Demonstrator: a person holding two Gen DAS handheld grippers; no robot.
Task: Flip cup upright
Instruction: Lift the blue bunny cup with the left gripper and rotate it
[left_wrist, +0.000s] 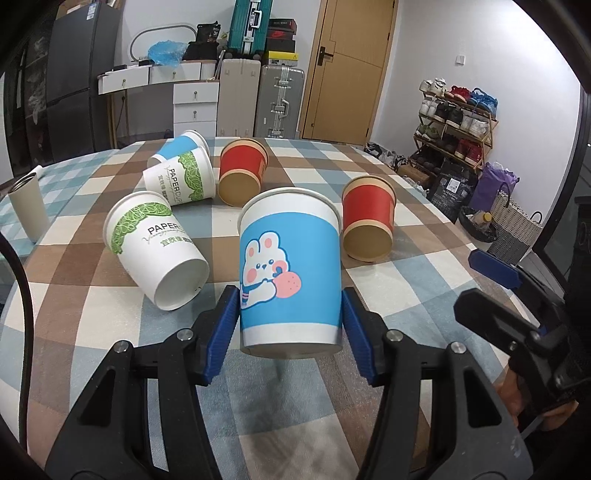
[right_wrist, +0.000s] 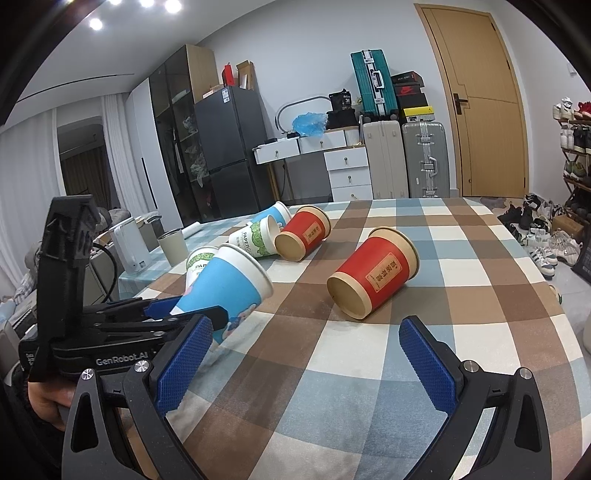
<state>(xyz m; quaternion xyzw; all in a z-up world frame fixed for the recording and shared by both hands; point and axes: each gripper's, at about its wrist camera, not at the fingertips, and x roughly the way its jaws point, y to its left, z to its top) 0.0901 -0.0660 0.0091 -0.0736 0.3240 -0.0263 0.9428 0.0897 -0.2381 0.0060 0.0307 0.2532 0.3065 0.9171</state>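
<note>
My left gripper (left_wrist: 290, 310) is shut on a blue paper cup with a rabbit picture (left_wrist: 290, 266). The cup is held a little above the checkered tablecloth (left_wrist: 406, 288), mouth up and tilted away. In the right wrist view the same cup (right_wrist: 225, 291) leans to the right in the left gripper. My right gripper (right_wrist: 301, 354) is open and empty, low over the cloth near a red cup lying on its side (right_wrist: 373, 273).
Several other cups lie on their sides: two white-and-green ones (left_wrist: 159, 247) (left_wrist: 181, 177), a blue one (left_wrist: 181, 147), two red ones (left_wrist: 242, 170) (left_wrist: 369, 218). A grey tumbler (left_wrist: 27, 206) stands at the left edge. Suitcases, drawers and a shoe rack (left_wrist: 454, 122) stand behind.
</note>
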